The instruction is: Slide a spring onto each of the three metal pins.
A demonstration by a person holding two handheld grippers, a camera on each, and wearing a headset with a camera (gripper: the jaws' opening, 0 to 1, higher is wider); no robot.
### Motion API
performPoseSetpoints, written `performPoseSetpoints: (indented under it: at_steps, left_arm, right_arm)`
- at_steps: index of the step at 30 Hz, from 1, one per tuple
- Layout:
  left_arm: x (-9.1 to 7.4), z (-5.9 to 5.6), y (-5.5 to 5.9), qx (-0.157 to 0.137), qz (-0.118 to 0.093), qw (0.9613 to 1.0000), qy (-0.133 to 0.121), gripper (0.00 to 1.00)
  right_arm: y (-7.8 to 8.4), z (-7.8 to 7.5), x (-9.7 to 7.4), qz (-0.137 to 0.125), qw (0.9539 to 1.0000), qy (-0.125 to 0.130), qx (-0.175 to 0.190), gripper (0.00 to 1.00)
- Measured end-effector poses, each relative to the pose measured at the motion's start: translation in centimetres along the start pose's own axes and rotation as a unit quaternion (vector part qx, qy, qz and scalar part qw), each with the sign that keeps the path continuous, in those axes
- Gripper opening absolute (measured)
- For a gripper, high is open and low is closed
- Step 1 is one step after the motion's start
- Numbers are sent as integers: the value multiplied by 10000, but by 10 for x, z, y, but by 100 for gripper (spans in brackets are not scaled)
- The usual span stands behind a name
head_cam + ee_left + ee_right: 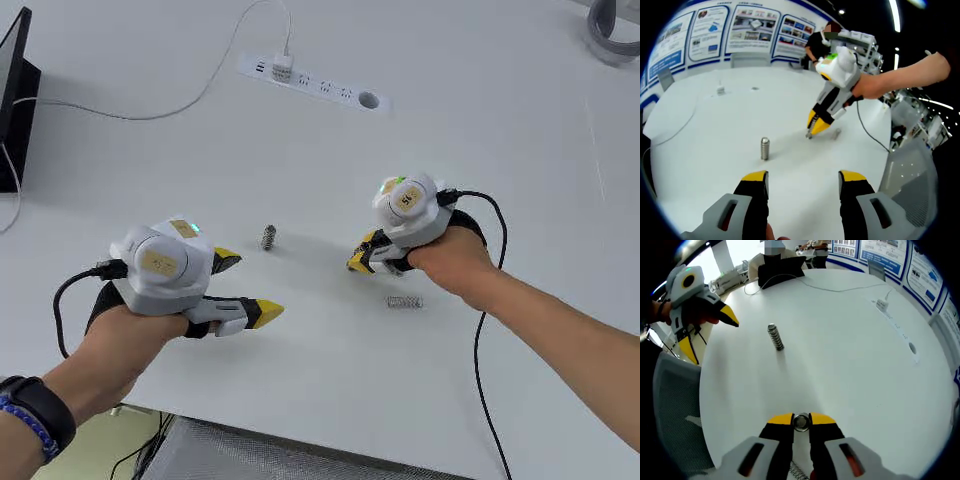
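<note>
One pin (268,237) stands upright on the table (330,160) between the two grippers, and coils seem to wrap it already, so the first of three looks finished. The work now appears to be the second pin. The right gripper (360,262) points down at the table with its jaws drawn narrow on a small round metal piece (801,422), seemingly a pin seen end-on. A loose spring (404,302) lies on its side near that gripper. The left gripper (248,285) hangs with its jaws wide and holds nothing. The next move probably calls for the left gripper to pick up the loose spring and line it up with the held pin.
</note>
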State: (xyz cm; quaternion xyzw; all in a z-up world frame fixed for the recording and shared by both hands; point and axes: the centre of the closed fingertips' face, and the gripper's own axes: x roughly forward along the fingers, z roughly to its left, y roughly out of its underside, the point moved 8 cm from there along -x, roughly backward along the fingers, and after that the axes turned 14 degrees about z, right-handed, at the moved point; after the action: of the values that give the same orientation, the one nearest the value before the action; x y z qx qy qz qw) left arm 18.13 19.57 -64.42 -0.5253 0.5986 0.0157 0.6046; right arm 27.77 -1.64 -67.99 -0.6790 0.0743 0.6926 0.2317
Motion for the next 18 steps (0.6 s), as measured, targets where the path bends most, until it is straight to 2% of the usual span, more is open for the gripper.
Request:
performPoseSetpoints:
  at_steps: [18]
  left_arm:
    - [0, 1, 0, 22, 29, 10000, -3, 58]
  right_arm:
    - [2, -1, 12, -34, 9998, -31, 198, 13]
